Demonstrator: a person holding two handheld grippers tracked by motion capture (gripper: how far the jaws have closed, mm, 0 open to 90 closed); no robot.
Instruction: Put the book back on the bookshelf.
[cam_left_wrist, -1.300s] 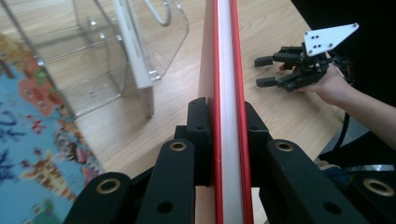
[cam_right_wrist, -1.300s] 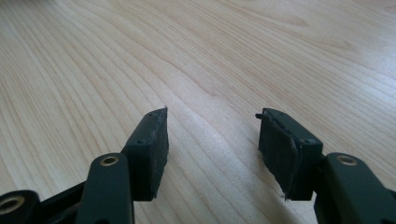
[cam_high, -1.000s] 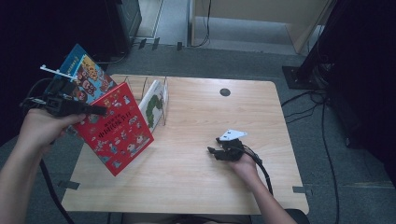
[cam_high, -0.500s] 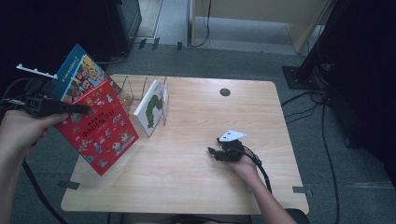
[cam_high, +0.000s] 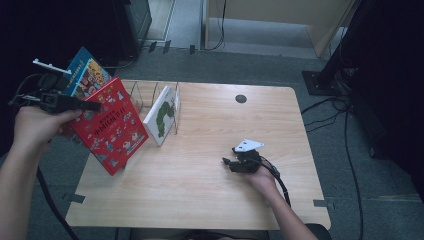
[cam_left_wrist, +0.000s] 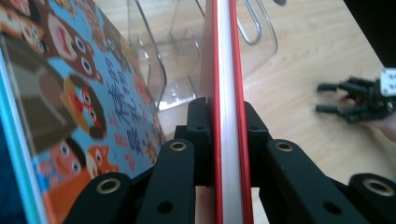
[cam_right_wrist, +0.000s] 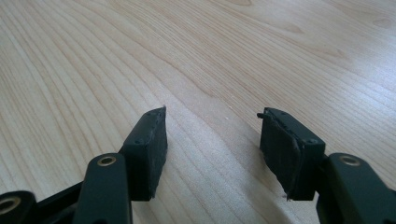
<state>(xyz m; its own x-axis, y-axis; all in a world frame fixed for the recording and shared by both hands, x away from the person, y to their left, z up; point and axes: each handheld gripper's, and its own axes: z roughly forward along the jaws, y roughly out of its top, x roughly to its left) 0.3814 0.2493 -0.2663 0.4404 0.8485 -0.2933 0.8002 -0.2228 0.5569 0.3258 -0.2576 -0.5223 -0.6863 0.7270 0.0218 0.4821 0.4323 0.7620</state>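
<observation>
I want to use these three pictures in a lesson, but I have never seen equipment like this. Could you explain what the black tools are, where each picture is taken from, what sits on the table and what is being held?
No robot here: a person holds a hand-operated gripper in each hand. One picture comes from a fixed camera above the wooden table. The other two come from small cameras riding on the grippers, looking along their black jaws.

The left gripper is clamped on a red picture book, raised at the table's left edge; its own camera shows the jaws pressing both sides of that book. A blue picture book is right behind it. On the table stands a clear rack with a white book leaning in it. The right gripper rests near the table, jaws open, holding nothing.
</observation>
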